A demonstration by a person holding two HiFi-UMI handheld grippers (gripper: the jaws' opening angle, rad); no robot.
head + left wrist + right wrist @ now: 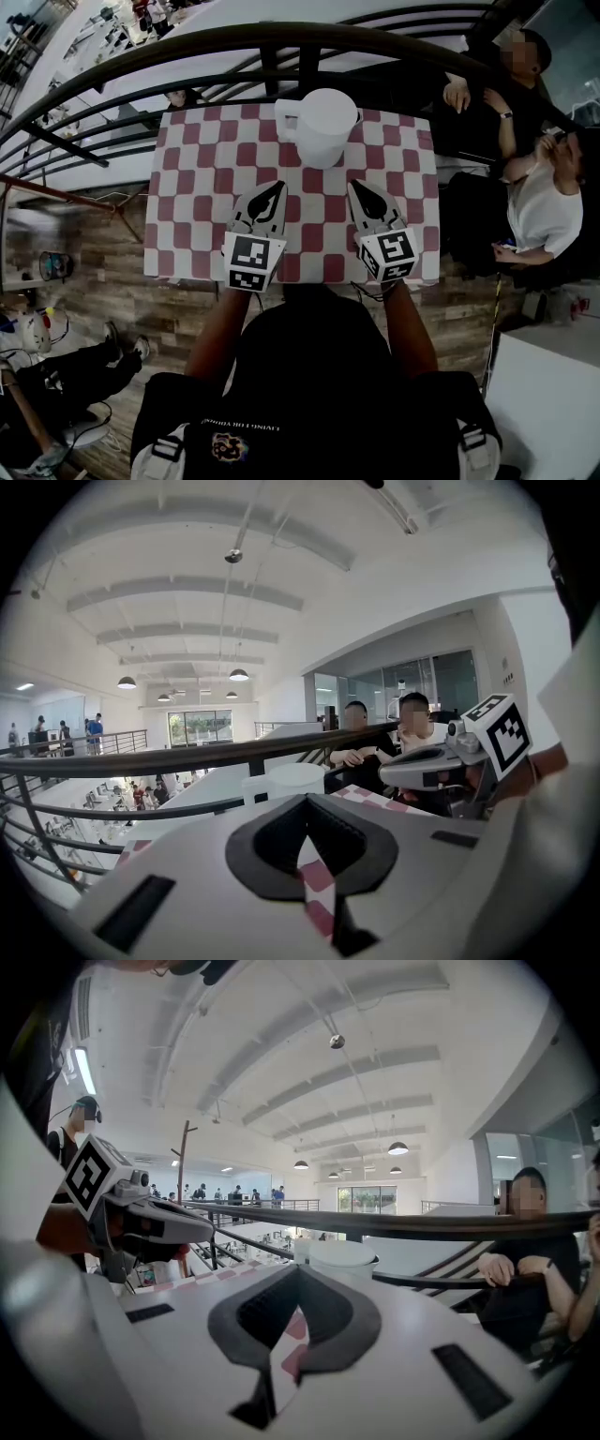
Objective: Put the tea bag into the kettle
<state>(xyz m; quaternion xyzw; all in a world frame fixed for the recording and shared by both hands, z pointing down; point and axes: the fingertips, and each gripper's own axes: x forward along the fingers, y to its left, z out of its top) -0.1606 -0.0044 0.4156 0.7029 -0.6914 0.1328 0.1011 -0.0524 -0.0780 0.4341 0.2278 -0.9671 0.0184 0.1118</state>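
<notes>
Our left gripper (pixel 277 188) and right gripper (pixel 360 187), fingers pressed together on nothing, hang near the white kettle (pixel 322 127) on the bench (pixel 202 178); no tea bag shows, maybe it's inside, so we move gently.

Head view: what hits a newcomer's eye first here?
The red-and-white checkered table, with a white kettle at the middle of its far edge. Over the near half, the left tongs and right tongs are side by side, both shut and empty, pointing toward the kettle. Seated people are beyond the table's right side.
</notes>
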